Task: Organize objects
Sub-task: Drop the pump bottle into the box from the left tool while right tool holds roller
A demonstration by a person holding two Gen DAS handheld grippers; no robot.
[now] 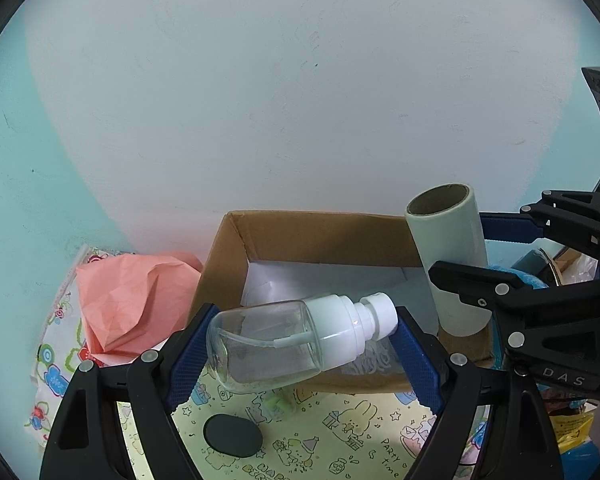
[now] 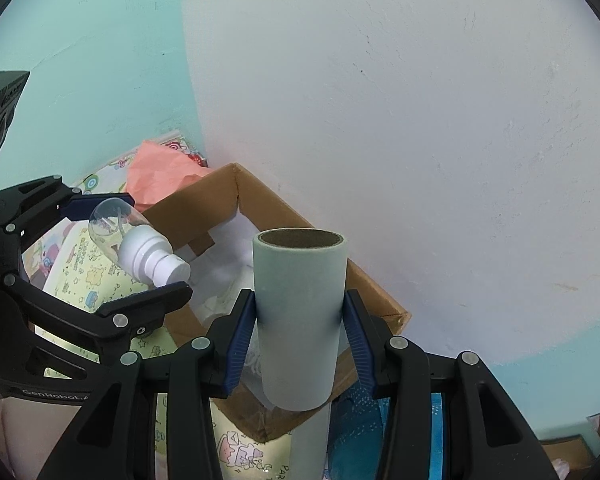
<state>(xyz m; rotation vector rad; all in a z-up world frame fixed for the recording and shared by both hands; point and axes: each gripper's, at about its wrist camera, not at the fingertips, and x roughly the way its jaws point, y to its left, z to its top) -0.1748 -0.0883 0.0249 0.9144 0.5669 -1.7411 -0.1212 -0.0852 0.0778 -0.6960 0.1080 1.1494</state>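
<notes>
1. Left wrist view: your left gripper (image 1: 300, 344) is clenched on a clear bottle (image 1: 296, 344) lying sideways, its base against the left pad and its white pump cap against the right pad. The bottle hangs over the near rim of the cardboard box (image 1: 300, 236), which sits at 12 o'clock from the fingers. Inside the box, white paper lines the floor and open room shows behind the bottle.
2. At 10 o'clock, crumpled pink paper (image 1: 132, 304) presses against the box's left wall. At 6 o'clock, a dark oval disc (image 1: 232, 436) lies on the yellow cartoon sheet (image 1: 340, 432).
3. At 2 o'clock, your right gripper (image 1: 472, 264) holds the pale green roll (image 1: 448, 256) upright at the box's right edge.
4. Right wrist view: your right gripper (image 2: 300, 340) grasps the roll (image 2: 300, 320) at mid-height, both blue pads touching it, hollow end up. The box (image 2: 256, 200) lies behind it, its far corner close to the wall (image 2: 420, 140).
5. At 9 o'clock, your left gripper (image 2: 136, 248) carries the bottle (image 2: 136, 244) above the box's left edge.
</notes>
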